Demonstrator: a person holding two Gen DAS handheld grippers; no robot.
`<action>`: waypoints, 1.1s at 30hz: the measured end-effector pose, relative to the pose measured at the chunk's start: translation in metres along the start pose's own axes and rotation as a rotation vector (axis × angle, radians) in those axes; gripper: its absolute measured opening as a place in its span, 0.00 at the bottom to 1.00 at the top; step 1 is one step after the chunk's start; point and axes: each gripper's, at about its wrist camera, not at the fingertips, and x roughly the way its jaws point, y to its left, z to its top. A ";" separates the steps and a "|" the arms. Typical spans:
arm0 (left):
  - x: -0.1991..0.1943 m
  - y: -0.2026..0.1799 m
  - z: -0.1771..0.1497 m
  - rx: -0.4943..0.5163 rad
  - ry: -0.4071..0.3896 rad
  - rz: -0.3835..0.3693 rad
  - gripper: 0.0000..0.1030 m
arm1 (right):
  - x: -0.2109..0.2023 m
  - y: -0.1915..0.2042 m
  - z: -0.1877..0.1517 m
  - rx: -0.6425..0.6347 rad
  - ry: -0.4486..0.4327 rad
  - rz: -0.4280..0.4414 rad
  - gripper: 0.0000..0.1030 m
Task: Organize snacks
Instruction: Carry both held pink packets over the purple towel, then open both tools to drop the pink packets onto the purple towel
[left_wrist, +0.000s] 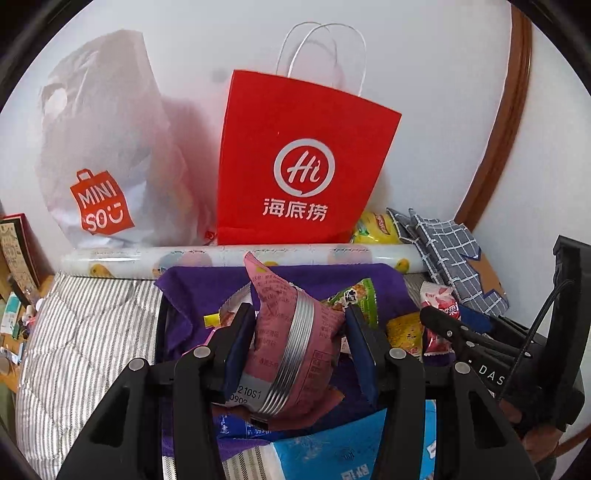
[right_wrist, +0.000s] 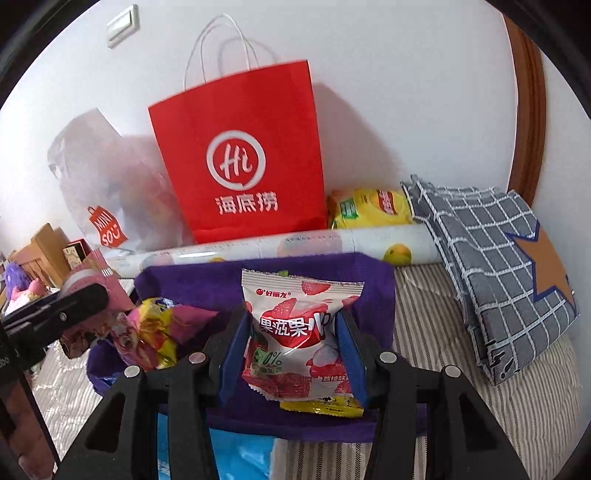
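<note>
The left gripper is clamped on a pink snack packet, its blue pads pressing the packet's two sides so that the wrapper bulges between them. The packet's long axis runs away from the camera and upward; its crimped far end points toward the red paper bag, while its near end, with a printed date code, sits low between the fingers. A silver ribbed band crosses its back. The small print is too blurred to read.

The right gripper is closed on a white-and-red strawberry gummy packet, which stands upright with its serrated top edge uppermost and its printed face toward the camera. Its lower corner hides part of a yellow wrapper.

Both packets are held over a purple fabric bin containing mixed snack packets, most of them overlapped and hard to identify. The bin rests on a striped bedspread.

Behind the bin lies a fruit-printed roll, then the red bag and a white Miniso plastic bag against the wall. A yellow packet is partly tucked behind the roll, and a checked grey cloth bag lies to the right. A blue package is cut off by the bottom edge.
</note>
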 end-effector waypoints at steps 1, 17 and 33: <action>0.002 0.001 0.000 -0.004 0.006 -0.003 0.48 | 0.001 -0.001 -0.001 -0.002 0.001 -0.007 0.45; 0.019 0.004 -0.010 -0.038 0.064 -0.018 0.48 | 0.013 -0.001 -0.009 -0.022 0.016 -0.046 0.45; 0.026 0.003 -0.013 -0.039 0.093 -0.023 0.48 | 0.014 0.005 -0.013 -0.061 0.002 -0.072 0.45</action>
